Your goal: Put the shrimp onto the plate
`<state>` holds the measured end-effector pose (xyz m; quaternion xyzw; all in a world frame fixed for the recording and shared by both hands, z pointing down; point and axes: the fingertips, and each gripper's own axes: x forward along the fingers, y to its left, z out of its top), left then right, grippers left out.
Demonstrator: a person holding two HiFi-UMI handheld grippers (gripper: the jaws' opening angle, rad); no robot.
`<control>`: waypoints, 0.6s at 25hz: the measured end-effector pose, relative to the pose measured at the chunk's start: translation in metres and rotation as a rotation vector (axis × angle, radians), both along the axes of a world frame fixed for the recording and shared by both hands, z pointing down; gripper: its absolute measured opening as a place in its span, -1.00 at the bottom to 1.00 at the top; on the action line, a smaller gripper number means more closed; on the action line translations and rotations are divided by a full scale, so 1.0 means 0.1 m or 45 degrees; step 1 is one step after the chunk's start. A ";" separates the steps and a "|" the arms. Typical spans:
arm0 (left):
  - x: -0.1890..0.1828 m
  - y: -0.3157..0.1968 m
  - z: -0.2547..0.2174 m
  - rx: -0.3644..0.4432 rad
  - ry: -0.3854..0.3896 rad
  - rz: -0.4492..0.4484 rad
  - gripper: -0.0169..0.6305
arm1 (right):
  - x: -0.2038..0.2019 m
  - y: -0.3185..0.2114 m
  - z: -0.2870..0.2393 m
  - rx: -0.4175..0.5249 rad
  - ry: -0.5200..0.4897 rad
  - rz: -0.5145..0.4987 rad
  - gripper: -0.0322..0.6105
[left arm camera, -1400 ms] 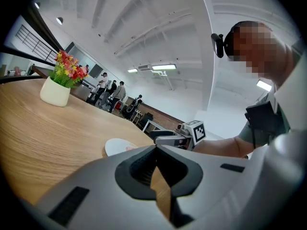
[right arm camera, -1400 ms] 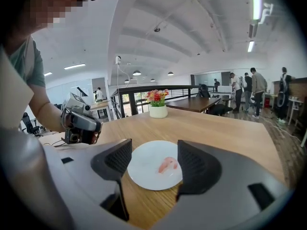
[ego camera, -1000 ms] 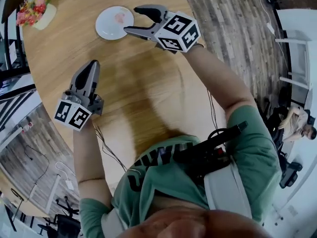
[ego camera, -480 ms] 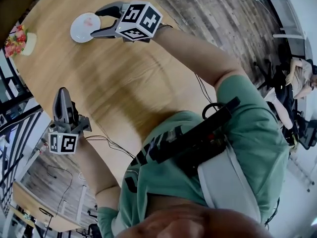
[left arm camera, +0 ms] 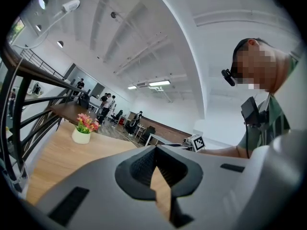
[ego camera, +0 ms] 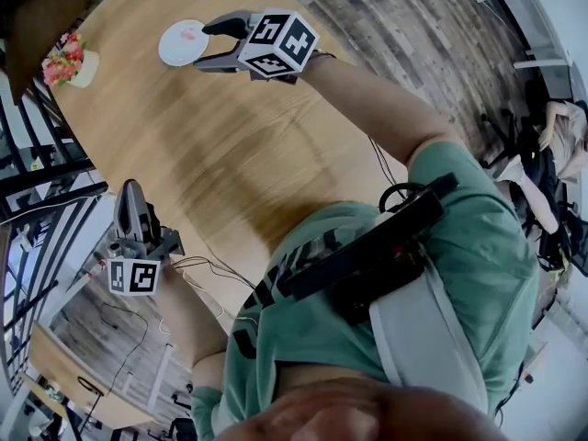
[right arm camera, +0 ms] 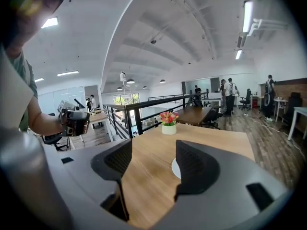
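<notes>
A small white plate [ego camera: 175, 48] sits at the far side of the round wooden table [ego camera: 239, 154], with the pink shrimp [ego camera: 189, 34] lying on it. My right gripper [ego camera: 213, 44] hovers just to the right of the plate, jaws apart and nothing between them. In the right gripper view, the right gripper [right arm camera: 151, 159] is open and the plate [right arm camera: 174, 168] peeks out behind the right finger. My left gripper [ego camera: 129, 194] is at the table's near left edge, shut and empty. The left gripper view shows the left gripper [left arm camera: 154, 153] with its pads touching.
A white pot of pink flowers [ego camera: 70, 62] stands at the table's far left edge, left of the plate. Black railings [ego camera: 37, 182] run beside the table on the left. Cables [ego camera: 197, 269] trail near the left arm. People stand in the distance.
The left gripper has drawn back from the tabletop to its near left edge. The right gripper stays open beside the plate. The head camera has swung, shifting the whole scene.
</notes>
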<state>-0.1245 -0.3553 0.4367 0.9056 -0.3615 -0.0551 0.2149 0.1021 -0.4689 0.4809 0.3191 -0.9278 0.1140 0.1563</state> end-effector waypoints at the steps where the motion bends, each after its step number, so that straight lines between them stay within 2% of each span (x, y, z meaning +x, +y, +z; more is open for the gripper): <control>1: -0.07 0.07 -0.04 0.005 0.000 -0.003 -0.96 | -0.03 0.05 -0.03 0.000 -0.003 0.009 -0.02; 9: -0.66 0.55 -0.23 0.009 -0.001 -0.006 -0.96 | -0.33 0.46 -0.23 -0.026 -0.033 0.072 -0.02; 15: -0.92 0.98 -0.32 0.007 -0.010 0.032 -0.96 | -0.45 0.91 -0.45 -0.053 -0.078 0.112 -0.02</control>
